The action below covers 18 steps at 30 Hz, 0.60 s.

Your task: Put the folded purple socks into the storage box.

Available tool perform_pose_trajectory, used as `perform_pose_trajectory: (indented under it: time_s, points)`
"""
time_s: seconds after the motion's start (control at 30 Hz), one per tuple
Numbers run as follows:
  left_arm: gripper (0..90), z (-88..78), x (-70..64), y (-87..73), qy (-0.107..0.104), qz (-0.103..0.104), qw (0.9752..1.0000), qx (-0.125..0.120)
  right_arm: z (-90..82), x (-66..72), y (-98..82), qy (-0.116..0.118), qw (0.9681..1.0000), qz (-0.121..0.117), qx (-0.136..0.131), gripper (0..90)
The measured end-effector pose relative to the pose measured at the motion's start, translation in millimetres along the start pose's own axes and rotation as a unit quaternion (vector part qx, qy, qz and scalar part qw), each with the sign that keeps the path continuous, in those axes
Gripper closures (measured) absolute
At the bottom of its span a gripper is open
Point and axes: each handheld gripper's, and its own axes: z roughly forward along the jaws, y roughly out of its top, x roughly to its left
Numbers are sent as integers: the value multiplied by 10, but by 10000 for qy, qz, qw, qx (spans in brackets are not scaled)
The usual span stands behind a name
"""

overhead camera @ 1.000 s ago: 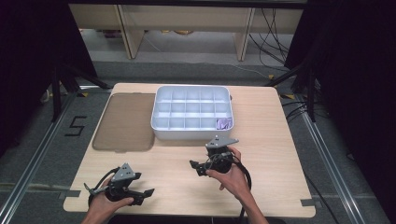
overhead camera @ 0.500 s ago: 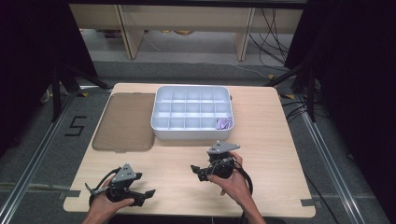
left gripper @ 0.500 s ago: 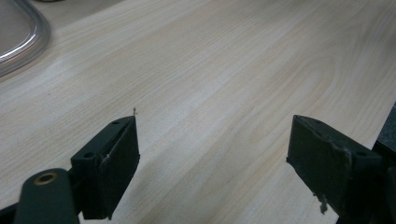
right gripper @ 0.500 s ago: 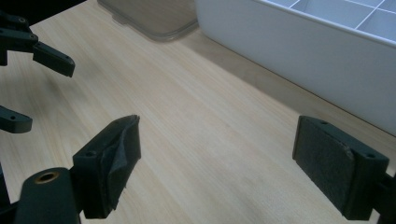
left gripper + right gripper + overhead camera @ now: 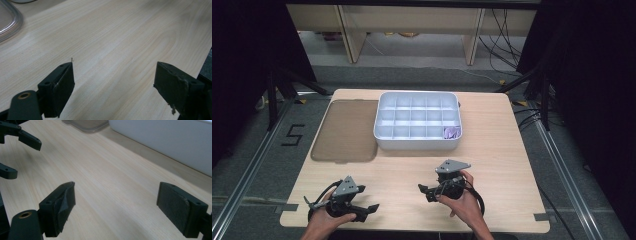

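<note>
A white compartment tray (image 5: 383, 125) stands at the middle back of the wooden table (image 5: 502, 150); a small purple item (image 5: 452, 132) lies in its near right compartment. My left gripper (image 5: 368, 212) is near the front left edge, open, its jaws pointing right over bare wood. In the left gripper view the left gripper (image 5: 115, 75) holds nothing. My right gripper (image 5: 424, 193) is open at the front middle, jaws pointing left, well short of the tray. Bare wood lies between the jaws of the right gripper (image 5: 117, 195), with the tray's white wall (image 5: 162, 140) beyond.
A brown translucent lid (image 5: 344, 131) lies flat to the left of the tray; its rim (image 5: 10, 20) shows in the left gripper view and its corner (image 5: 87, 123) in the right gripper view. The left gripper's jaws (image 5: 25, 138) show at the left of the right gripper view.
My right gripper has drawn back from the tray toward the table's front edge, still open. The left gripper has hardly moved.
</note>
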Motion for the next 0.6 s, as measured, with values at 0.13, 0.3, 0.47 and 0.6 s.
perform_pose_trajectory:
  time_s: [0.13, 0.3, 0.47, 0.6]
  points:
    - [159, -7, -1, 3, -58, 59, 10000, -1, -15, 19, -57, -40, 10000, 29, 20, 160]
    - [159, 3, -14, 1, -63, -16, 10000, -63, -46, 22, -126, -46, 10000, -60, -15, 159]
    - [159, 4, -17, 1, -83, -33, 9999, -61, -81, 37, -177, -54, 9999, -106, 0, 165]
    - [159, 0, -12, 6, -100, 57, 9999, -4, -120, 58, -234, -155, 9999, 56, 26, 164]
